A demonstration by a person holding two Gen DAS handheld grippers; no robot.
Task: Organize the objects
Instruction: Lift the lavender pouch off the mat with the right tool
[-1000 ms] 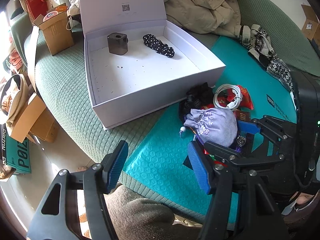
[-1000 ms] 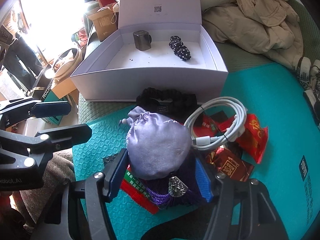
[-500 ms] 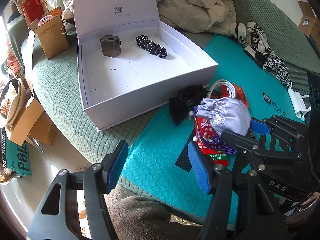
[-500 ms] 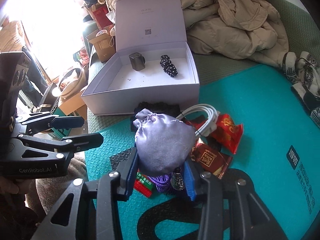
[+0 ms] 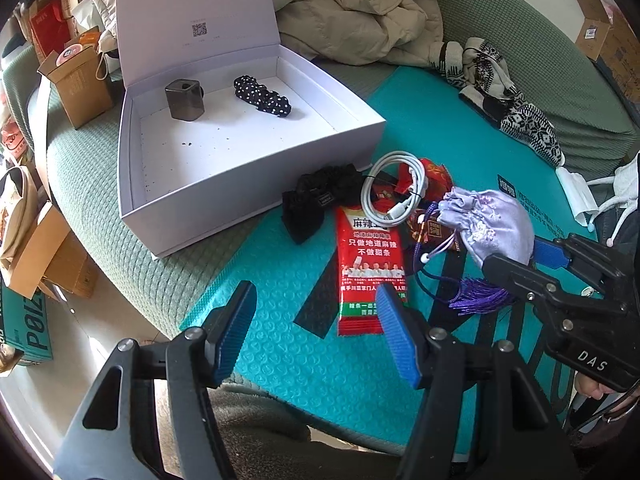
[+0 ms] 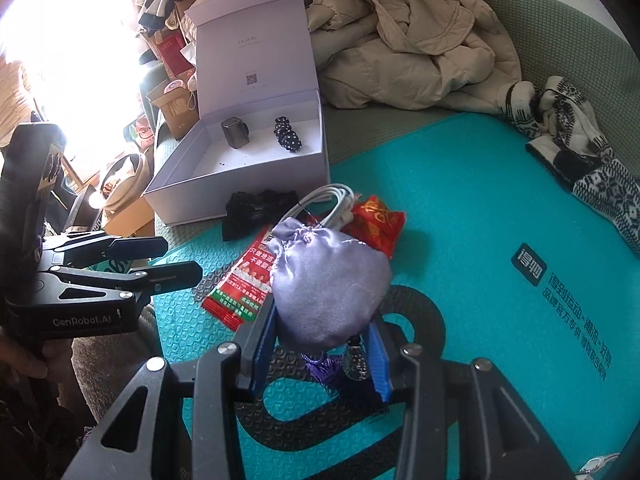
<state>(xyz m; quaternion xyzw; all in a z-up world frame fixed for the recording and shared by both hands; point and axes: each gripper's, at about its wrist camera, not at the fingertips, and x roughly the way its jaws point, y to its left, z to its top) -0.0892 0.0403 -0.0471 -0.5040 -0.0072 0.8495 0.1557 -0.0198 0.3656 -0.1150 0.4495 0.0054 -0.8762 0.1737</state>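
My right gripper [image 6: 322,350] is shut on a lilac drawstring pouch [image 6: 328,288] with a purple tassel and holds it above the teal mat [image 6: 460,200]. The pouch also shows in the left wrist view [image 5: 490,224]. My left gripper [image 5: 316,334] is open and empty over the mat's near edge. An open white box [image 5: 256,172] holds a dark metal cube [image 5: 185,100] and a black dotted scrunchie [image 5: 262,94]. On the mat lie a black scrunchie [image 5: 316,198], a white cable [image 5: 394,194], a red snack packet [image 5: 370,264] and red sachets [image 6: 376,220].
A beige jacket [image 6: 408,36] is piled behind the box. Patterned knit socks [image 6: 580,160] lie at the mat's right. Cardboard boxes [image 5: 78,80] and bags stand left of the green bed cover [image 5: 80,160].
My right gripper has closed on the lilac pouch and lifted it back and up off the pile, uncovering the red snack packet. The left gripper stayed open and pulled back slightly.
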